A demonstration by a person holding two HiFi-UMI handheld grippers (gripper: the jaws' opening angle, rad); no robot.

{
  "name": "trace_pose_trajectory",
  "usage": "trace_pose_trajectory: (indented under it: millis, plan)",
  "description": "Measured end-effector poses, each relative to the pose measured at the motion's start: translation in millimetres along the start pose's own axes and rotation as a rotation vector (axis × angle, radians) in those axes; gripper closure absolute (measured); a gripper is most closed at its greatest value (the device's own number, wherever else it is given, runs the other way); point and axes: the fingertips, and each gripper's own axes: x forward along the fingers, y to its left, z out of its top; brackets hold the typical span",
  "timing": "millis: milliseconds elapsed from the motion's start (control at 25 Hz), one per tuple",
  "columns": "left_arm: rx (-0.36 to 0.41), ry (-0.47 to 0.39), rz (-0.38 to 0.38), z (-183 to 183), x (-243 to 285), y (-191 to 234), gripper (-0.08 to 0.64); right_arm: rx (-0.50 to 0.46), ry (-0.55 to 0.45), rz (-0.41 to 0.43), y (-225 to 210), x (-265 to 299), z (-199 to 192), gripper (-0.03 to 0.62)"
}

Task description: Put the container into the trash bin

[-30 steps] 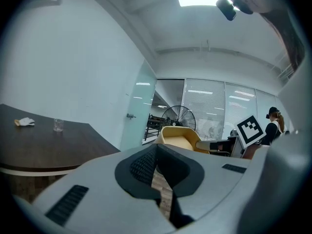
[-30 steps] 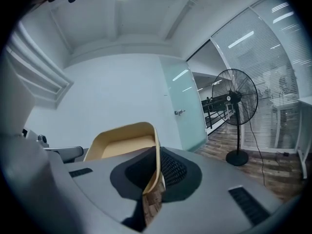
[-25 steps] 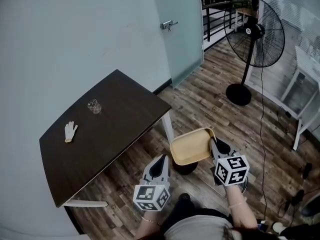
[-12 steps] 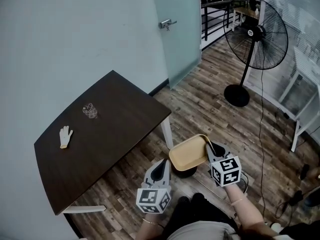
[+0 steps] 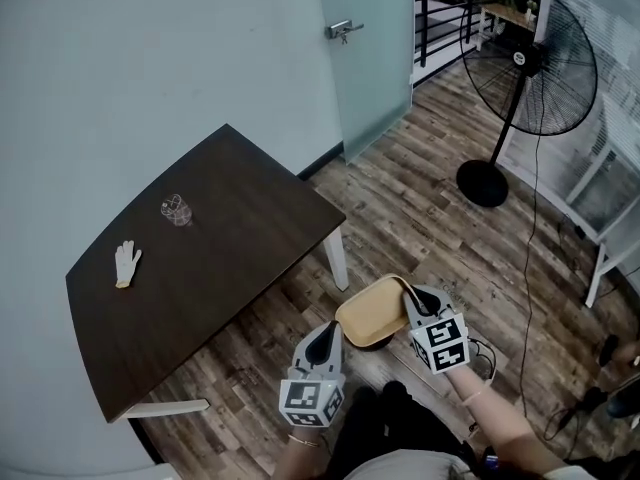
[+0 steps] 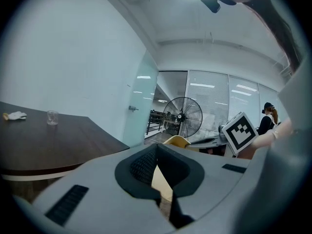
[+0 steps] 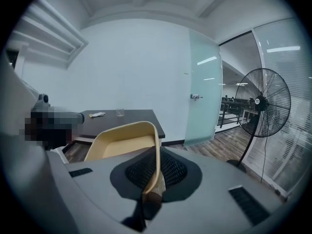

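A shallow yellow container (image 5: 368, 313) hangs tilted over a dark round trash bin (image 5: 378, 347) on the wooden floor; only a sliver of the bin shows under it. My right gripper (image 5: 412, 296) is shut on the container's right rim, and in the right gripper view the rim (image 7: 155, 150) runs between the pads of that gripper (image 7: 157, 156). My left gripper (image 5: 327, 330) is just left of the container, shut, with nothing held. From the left gripper (image 6: 157, 150) view the container (image 6: 176, 140) shows just beyond the tips.
A dark table (image 5: 230, 268) with a white leg (image 5: 337, 258) stands to the left, bearing a glass (image 5: 175, 209) and a glove (image 5: 126, 263). A standing fan (image 5: 540, 68) and its cable are at the right. A frosted door (image 5: 375, 48) is behind.
Both grippers have sunk towards the floor. The container has come down with the right gripper, closer over the bin.
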Motion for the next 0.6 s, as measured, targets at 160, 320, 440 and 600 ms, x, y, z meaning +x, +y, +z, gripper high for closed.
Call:
trace_pose_trajectory:
  millis: [160, 320, 440, 600]
  plan:
    - [-0.020, 0.019, 0.004, -17.8, 14.9, 11.7, 0.541, -0.032, 0.038, 0.008, -3.8, 28.6, -19.5, 0.568]
    - [-0.030, 0.036, 0.012, -40.2, 31.5, 28.0, 0.541, -0.085, 0.075, 0.010, -8.5, 62.4, -45.1, 0.569]
    - [-0.035, 0.049, 0.021, -62.5, 42.0, 45.5, 0.541, -0.119, 0.106, 0.008, -9.1, 87.8, -66.0, 0.568]
    - [-0.062, 0.073, 0.036, -97.5, 56.0, 64.0, 0.541, -0.176, 0.134, 0.016, -9.6, 118.6, -92.1, 0.568]
